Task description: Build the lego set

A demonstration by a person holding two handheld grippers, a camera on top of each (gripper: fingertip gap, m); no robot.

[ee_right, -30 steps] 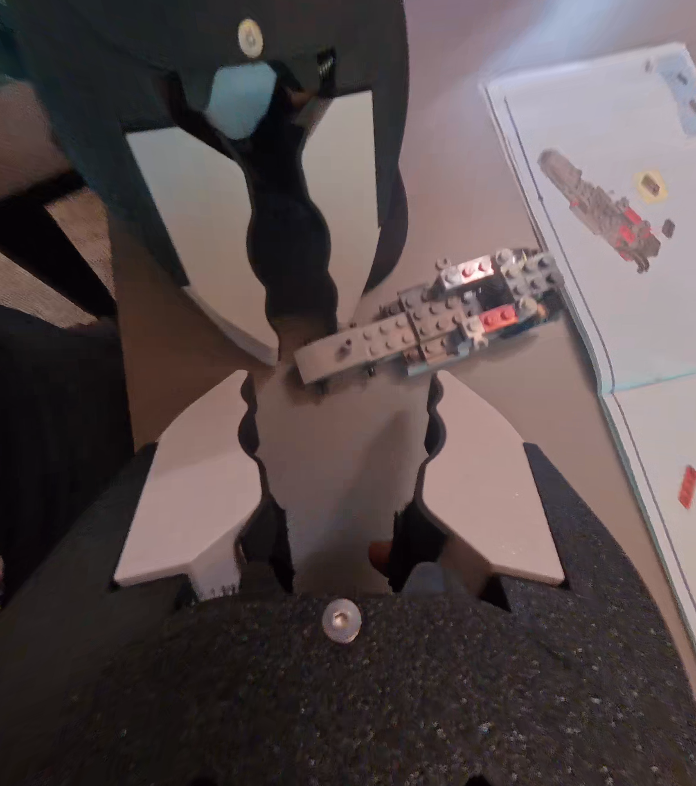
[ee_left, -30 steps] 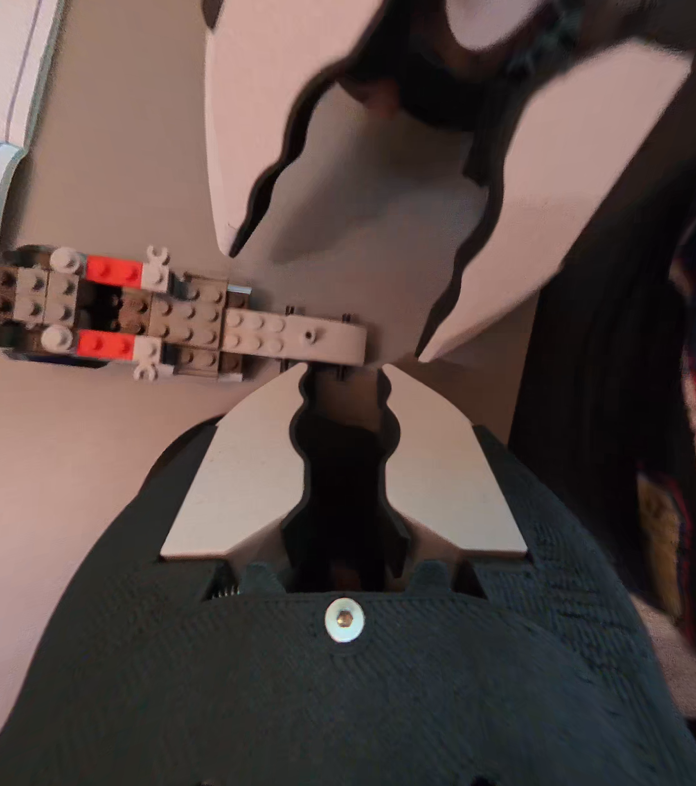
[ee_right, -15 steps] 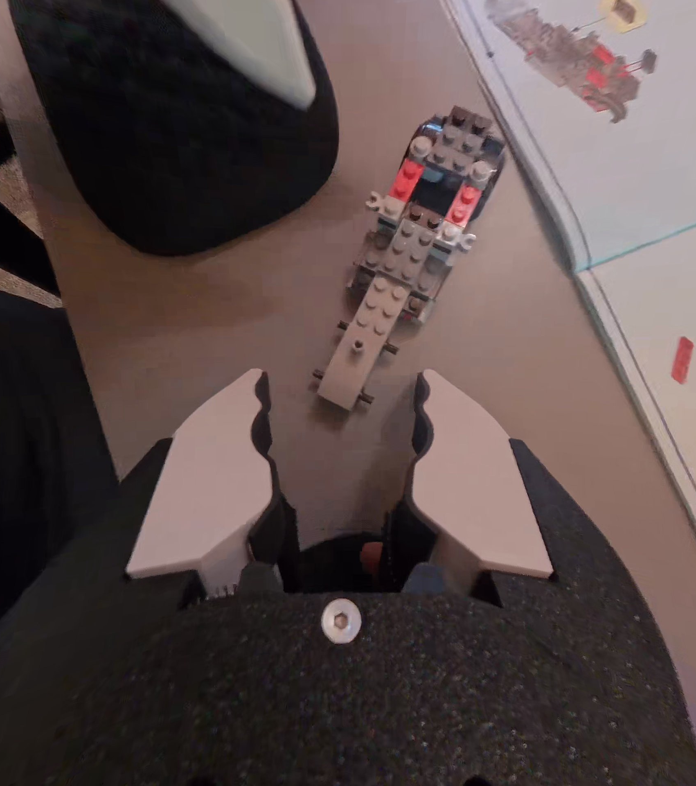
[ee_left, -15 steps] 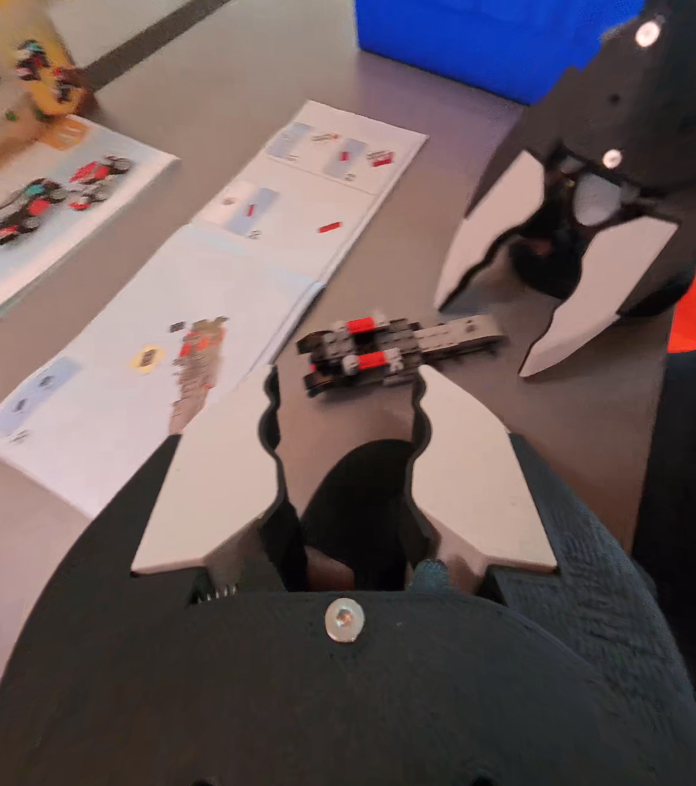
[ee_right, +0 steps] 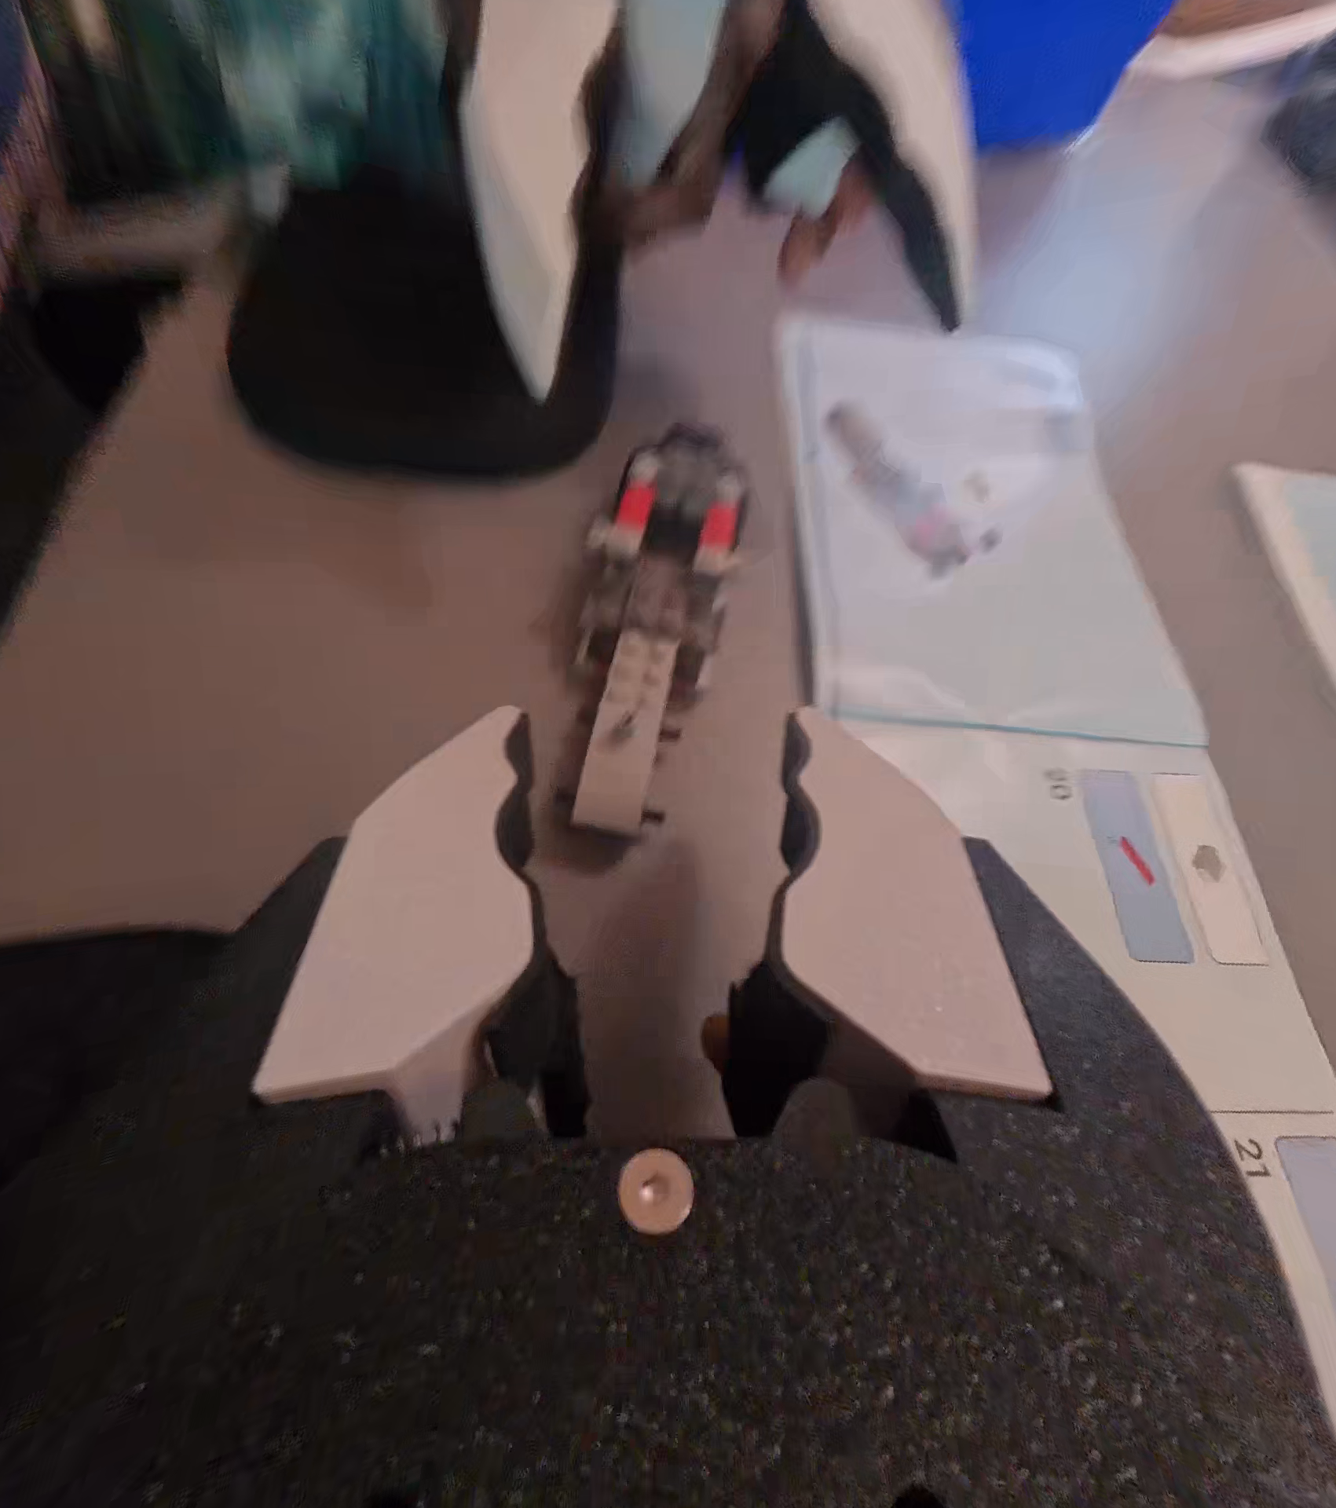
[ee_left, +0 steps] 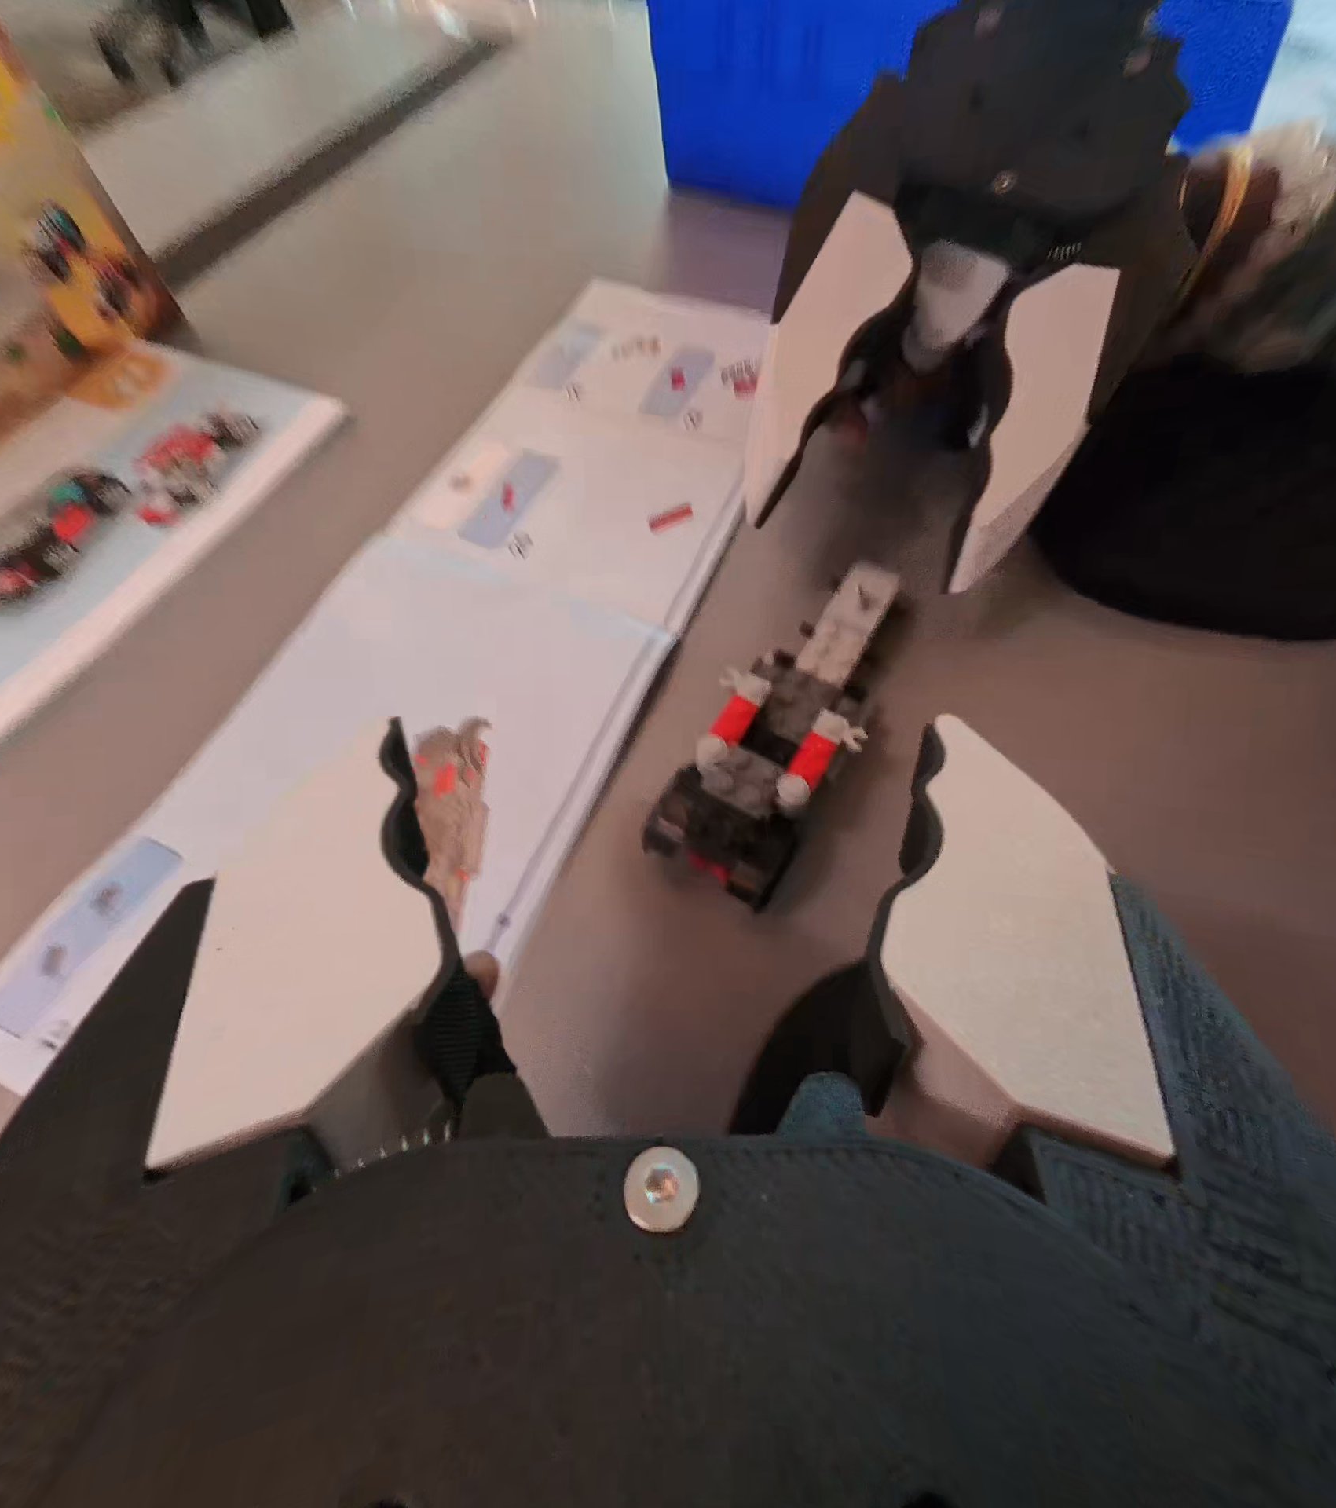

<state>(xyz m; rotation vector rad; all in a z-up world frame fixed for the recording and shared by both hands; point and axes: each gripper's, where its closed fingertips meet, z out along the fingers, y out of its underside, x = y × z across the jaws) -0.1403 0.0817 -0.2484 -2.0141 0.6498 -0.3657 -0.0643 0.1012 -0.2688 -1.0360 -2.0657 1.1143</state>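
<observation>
With both jaws now spread and empty, the model [ee_left: 770, 759] has been released by the left gripper [ee_left: 660, 816] and right gripper [ee_right: 652, 767], so another piece is probably due.

Left gripper [ee_left: 660, 734], right gripper [ee_right: 656, 722]: black textured bodies, white scalloped jaws, silver screws.

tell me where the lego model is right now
The lego model lies on the grey table between the two open claws, just right of the open instruction booklet in the left wrist view.
</observation>
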